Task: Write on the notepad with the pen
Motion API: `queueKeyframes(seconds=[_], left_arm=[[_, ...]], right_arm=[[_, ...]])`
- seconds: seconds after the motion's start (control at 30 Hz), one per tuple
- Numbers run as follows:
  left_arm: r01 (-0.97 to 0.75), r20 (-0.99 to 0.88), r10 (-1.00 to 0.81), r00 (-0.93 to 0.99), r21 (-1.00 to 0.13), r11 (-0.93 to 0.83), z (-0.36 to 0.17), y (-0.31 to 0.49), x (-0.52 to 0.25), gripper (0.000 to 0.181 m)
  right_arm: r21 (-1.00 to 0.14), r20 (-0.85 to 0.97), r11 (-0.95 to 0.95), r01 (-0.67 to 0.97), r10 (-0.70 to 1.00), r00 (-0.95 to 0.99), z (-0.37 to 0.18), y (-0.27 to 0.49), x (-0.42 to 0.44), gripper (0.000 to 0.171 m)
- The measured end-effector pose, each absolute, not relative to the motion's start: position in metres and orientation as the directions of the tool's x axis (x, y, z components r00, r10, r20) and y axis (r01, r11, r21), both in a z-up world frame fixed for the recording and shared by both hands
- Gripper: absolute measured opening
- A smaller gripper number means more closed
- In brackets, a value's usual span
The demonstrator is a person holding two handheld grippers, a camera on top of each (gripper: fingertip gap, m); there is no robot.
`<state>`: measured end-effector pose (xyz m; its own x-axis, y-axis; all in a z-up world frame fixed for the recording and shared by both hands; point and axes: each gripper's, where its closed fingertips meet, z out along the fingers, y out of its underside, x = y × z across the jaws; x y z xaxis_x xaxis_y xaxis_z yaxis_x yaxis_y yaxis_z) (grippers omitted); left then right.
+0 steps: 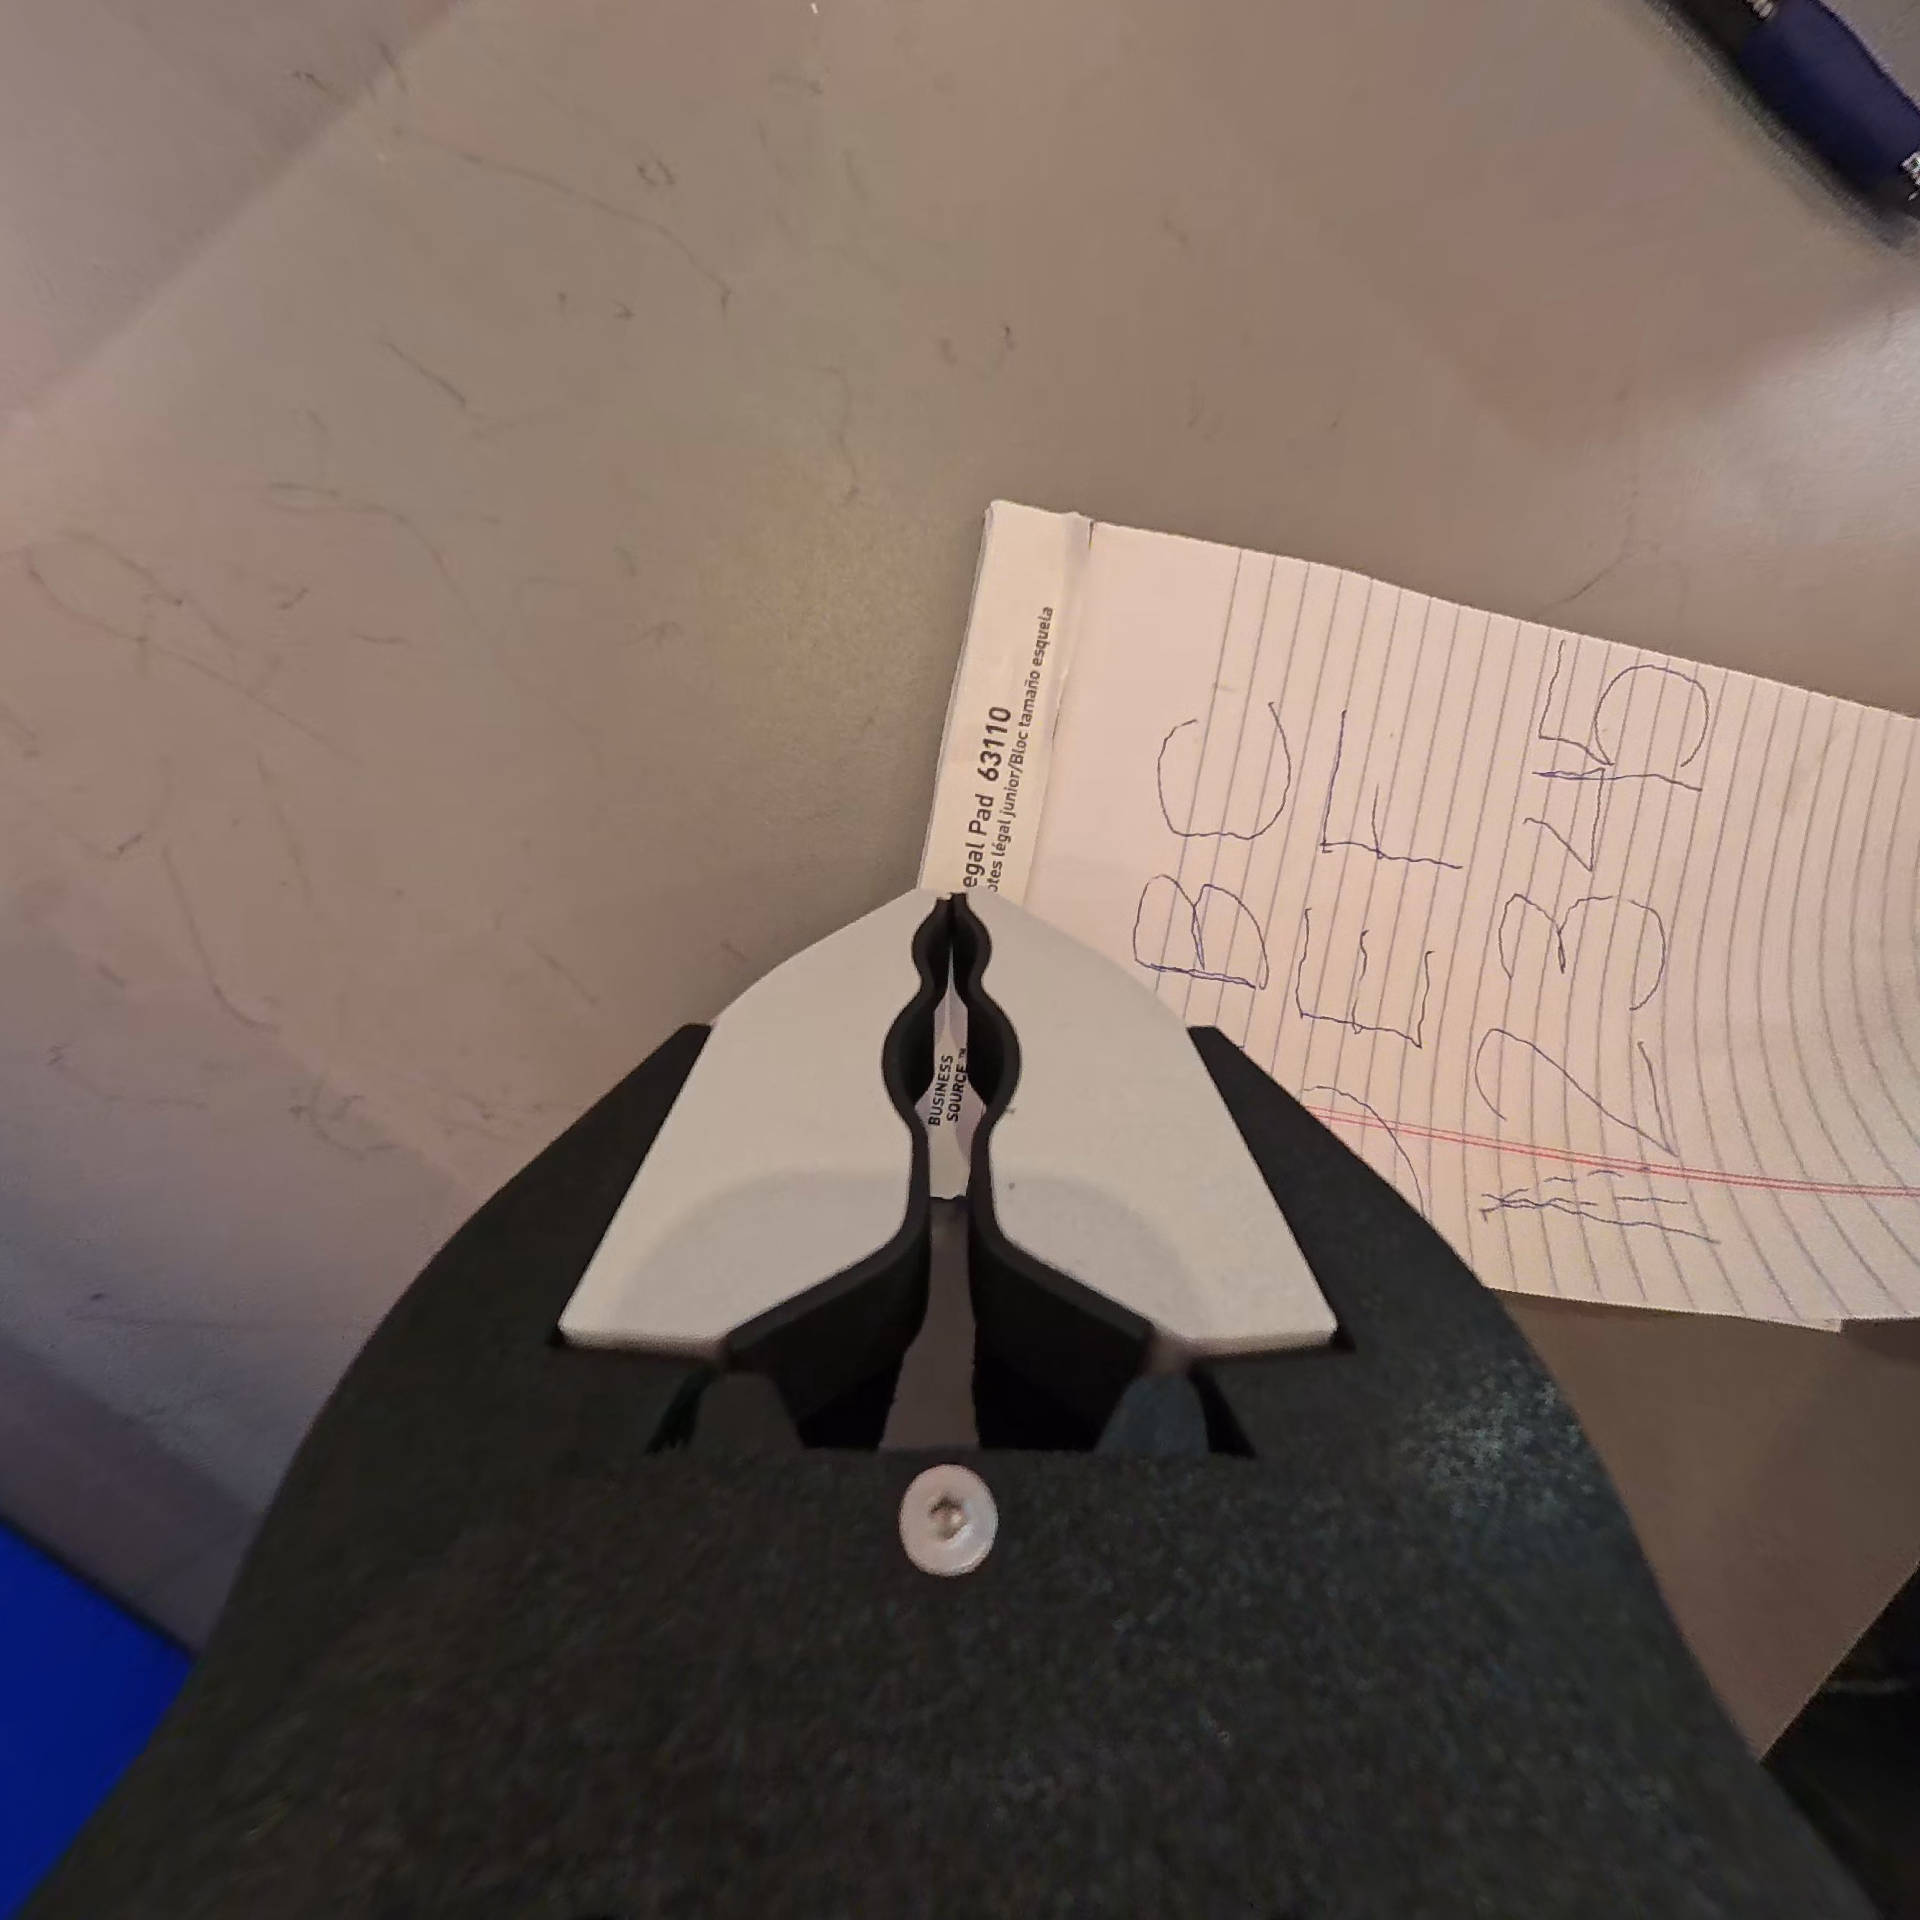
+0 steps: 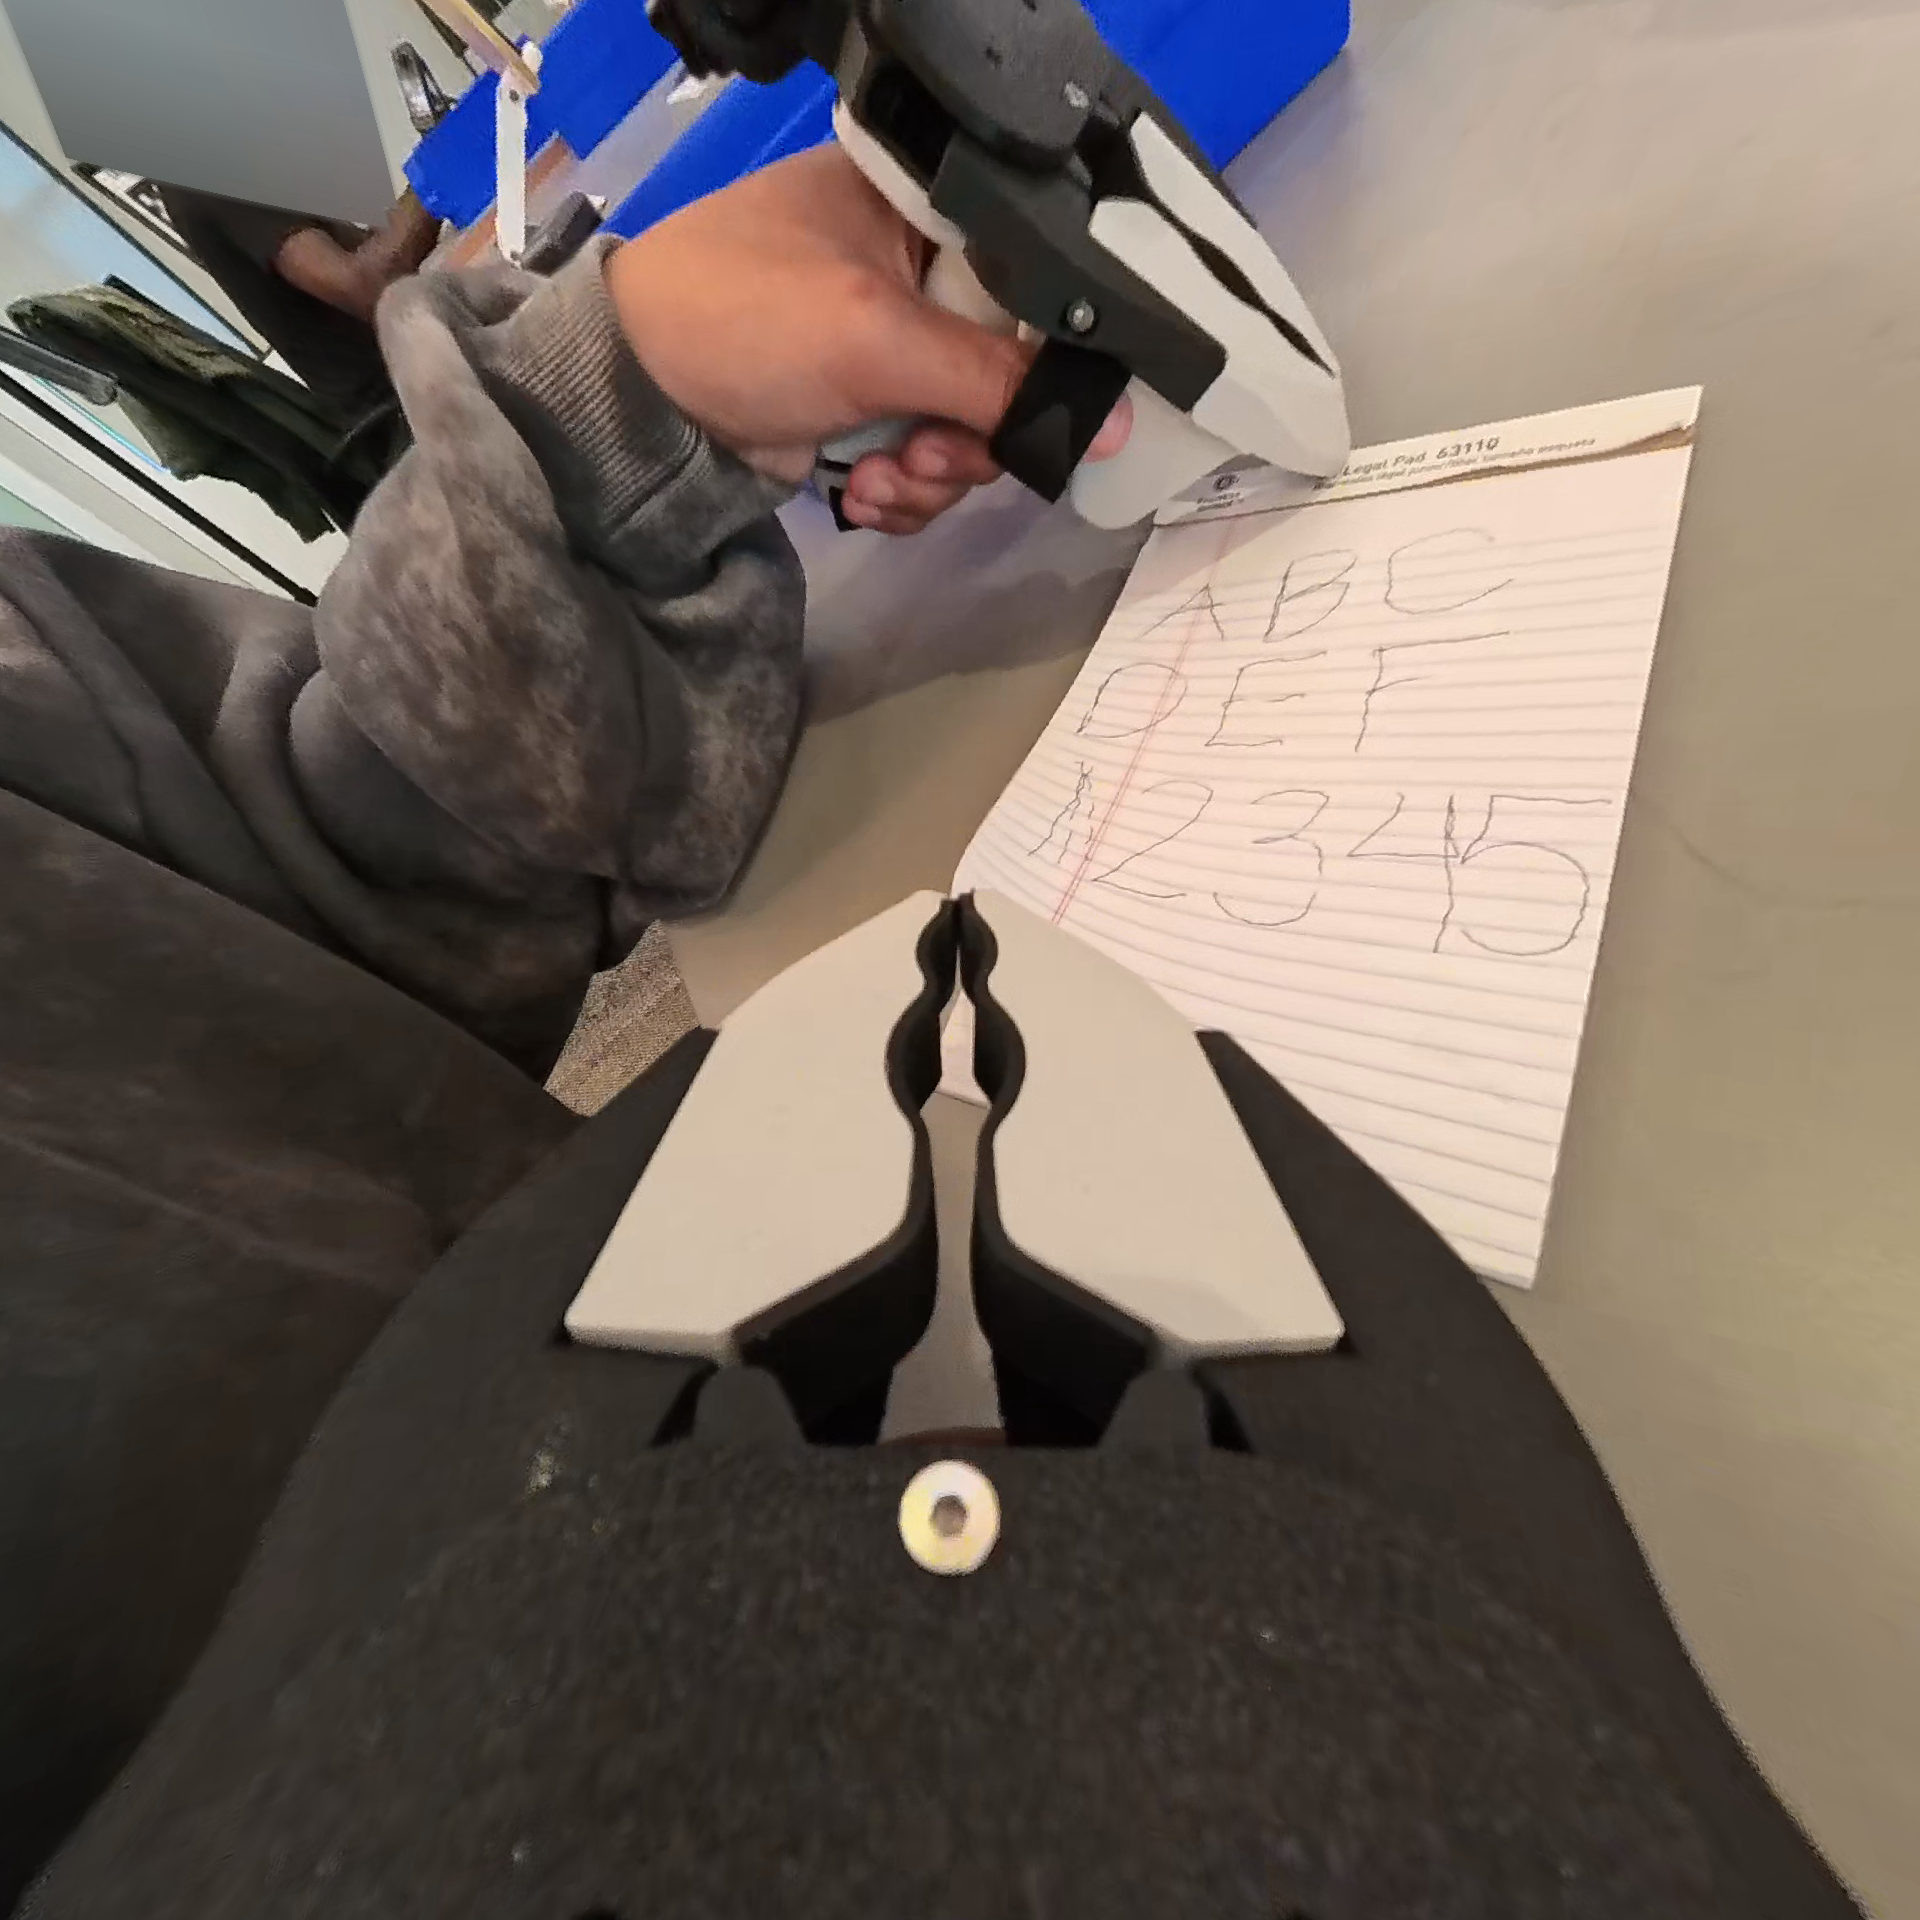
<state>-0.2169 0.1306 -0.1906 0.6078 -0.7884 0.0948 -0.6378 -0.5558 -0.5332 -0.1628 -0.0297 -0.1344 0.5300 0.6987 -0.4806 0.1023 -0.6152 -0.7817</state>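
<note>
A white lined notepad (image 1: 1455, 727) with handwriting in blue ink lies on the grey table (image 1: 520, 468). It also shows in the right wrist view (image 2: 1403, 987). My left gripper (image 1: 951, 912) is shut, with its tips resting on the corner of the pad's top binding strip; this also shows from the right wrist view (image 2: 1320, 457). My right gripper (image 2: 956, 912) is shut and empty, just off the pad's near left corner. A blue pen (image 1: 1829, 94) lies on the table beyond the pad, apart from both grippers.
A person's hand (image 2: 790, 332) and grey sleeve (image 2: 540, 623) hold the left gripper. Blue bins (image 2: 1288, 62) stand at the back of the table. Dark fabric (image 2: 208, 1143) lies left of the table. The table edge (image 1: 1808, 1621) is close on the right. My right fingertips sit around 20 cm from my left ones. My right tips are roughly 20 cm from the blue pen (image 1: 1829, 94).
</note>
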Motion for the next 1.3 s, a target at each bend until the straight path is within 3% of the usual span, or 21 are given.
queueKeyframes(seconds=[0.63, 0.8, 0.97, 1.3], left_arm=[[-0.640, 0.092, -0.790, 0.606, -0.534, -0.553, -0.190, 0.131, -0.217, 0.000], [-0.638, 0.092, -0.790, 0.607, -0.535, -0.553, -0.190, 0.131, -0.217, 0.000], [-0.632, 0.105, -0.789, 0.606, -0.539, -0.557, -0.190, 0.131, -0.217, 0.000], [-0.644, 0.080, -0.791, 0.606, -0.534, -0.547, -0.190, 0.131, -0.217, 0.000]], right_arm=[[-0.761, -0.499, -0.637, 0.124, 0.697, 0.515, -0.137, -0.034, -0.156, 0.000], [-0.765, -0.315, -0.603, 0.225, 0.656, 0.686, -0.147, -0.023, -0.112, 0.014], [-0.673, -0.077, -0.633, 0.384, 0.576, 0.814, -0.182, -0.013, -0.076, 0.035], [-0.653, -0.170, -0.688, 0.316, 0.540, 0.824, -0.192, 0.006, -0.095, 0.037]])
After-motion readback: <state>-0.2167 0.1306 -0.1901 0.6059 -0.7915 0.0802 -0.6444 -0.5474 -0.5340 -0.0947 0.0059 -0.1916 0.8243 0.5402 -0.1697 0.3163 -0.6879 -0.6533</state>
